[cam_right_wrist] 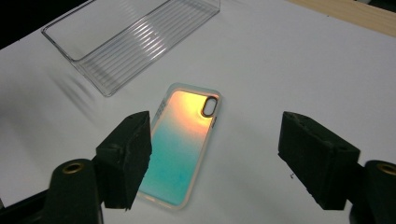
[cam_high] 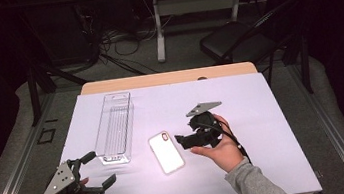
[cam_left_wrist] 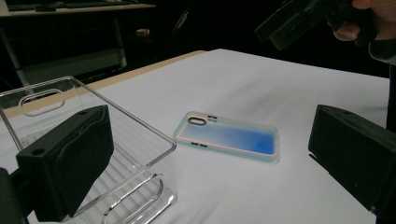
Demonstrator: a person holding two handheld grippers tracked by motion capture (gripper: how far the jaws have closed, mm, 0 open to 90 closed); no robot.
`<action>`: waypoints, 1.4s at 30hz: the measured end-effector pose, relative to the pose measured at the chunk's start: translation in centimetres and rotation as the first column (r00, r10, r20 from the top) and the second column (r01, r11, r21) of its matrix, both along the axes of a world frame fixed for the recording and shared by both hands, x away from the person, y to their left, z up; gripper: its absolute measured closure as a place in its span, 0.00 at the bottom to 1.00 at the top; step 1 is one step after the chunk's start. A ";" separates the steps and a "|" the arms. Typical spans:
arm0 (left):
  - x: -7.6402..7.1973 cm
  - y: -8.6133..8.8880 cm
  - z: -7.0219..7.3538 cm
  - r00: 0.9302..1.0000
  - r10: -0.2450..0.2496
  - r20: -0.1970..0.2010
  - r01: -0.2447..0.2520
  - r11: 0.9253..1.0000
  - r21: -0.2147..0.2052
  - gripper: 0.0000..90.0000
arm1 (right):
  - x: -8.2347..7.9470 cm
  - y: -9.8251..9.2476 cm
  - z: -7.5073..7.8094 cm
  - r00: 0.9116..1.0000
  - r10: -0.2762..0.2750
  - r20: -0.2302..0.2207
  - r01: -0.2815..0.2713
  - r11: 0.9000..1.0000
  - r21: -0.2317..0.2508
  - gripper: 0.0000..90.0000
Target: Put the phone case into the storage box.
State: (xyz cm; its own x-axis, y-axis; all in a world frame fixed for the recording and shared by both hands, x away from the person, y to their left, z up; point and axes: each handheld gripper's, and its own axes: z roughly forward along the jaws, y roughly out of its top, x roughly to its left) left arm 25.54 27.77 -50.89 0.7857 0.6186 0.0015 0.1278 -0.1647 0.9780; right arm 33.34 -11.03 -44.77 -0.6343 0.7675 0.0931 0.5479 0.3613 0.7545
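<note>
An iridescent phone case [cam_high: 166, 152] lies flat on the white table cover, camera cutout toward the far side. Just right of it my right gripper [cam_high: 182, 142] hovers, jaws pointing left at the case. In the right gripper view the case [cam_right_wrist: 182, 140] lies below and between the spread jaws of the right gripper [cam_right_wrist: 215, 119], which is open and touches nothing. A clear plastic tray [cam_high: 101, 131] stands empty to the left of the case. My left gripper [cam_high: 101, 168] rests near the front left edge, open and empty. In its own view the left gripper [cam_left_wrist: 210, 112] faces the case [cam_left_wrist: 229, 136].
The white cover [cam_high: 241, 103] spans the table, with a strip of bare wood [cam_high: 167, 78] along the far edge. Beyond it stand a black folding chair [cam_high: 233, 41] and another table's legs [cam_high: 158, 28], with cables on the floor. The tray's near corner [cam_left_wrist: 140, 126] sits close to the left jaw.
</note>
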 end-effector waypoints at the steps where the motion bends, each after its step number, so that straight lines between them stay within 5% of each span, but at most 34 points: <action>1: 0.0 0.0 0.0 1.000 0.000 0.000 0.000 1.000 0.000 0.00 | 0.0 0.0 0.0 1.000 0.000 0.000 0.000 1.000 0.000 0.29; 17: 0.0 0.0 0.0 1.000 -0.002 -0.002 0.002 1.000 0.004 0.00 | 1.0 1.2 -0.1 0.998 -0.026 -0.057 0.026 1.000 -0.012 0.35; 29: 0.0 0.0 0.0 1.000 -0.003 -0.004 0.003 1.000 0.001 0.00 | 2.0 2.1 -0.2 0.994 -0.043 -0.101 0.034 0.995 -0.092 0.45; 34: 0.0 0.0 0.0 1.000 -0.003 -0.007 0.003 1.000 -0.001 0.00 | 2.6 2.7 -0.8 0.984 -0.056 -0.167 0.040 0.994 -0.098 0.49; 42: 0.0 0.0 0.0 1.000 -0.003 -0.009 0.003 1.000 -0.003 0.00 | 3.2 3.3 -1.8 0.976 -0.063 -0.210 0.035 0.990 -0.138 0.50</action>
State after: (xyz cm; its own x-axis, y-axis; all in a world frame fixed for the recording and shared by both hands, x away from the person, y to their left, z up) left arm 25.57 27.81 -50.93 0.7877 0.6160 -0.0079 0.1363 -0.1618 0.9774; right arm 36.58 -7.70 -46.53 -0.5721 0.8118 0.1172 0.7103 0.4189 0.5656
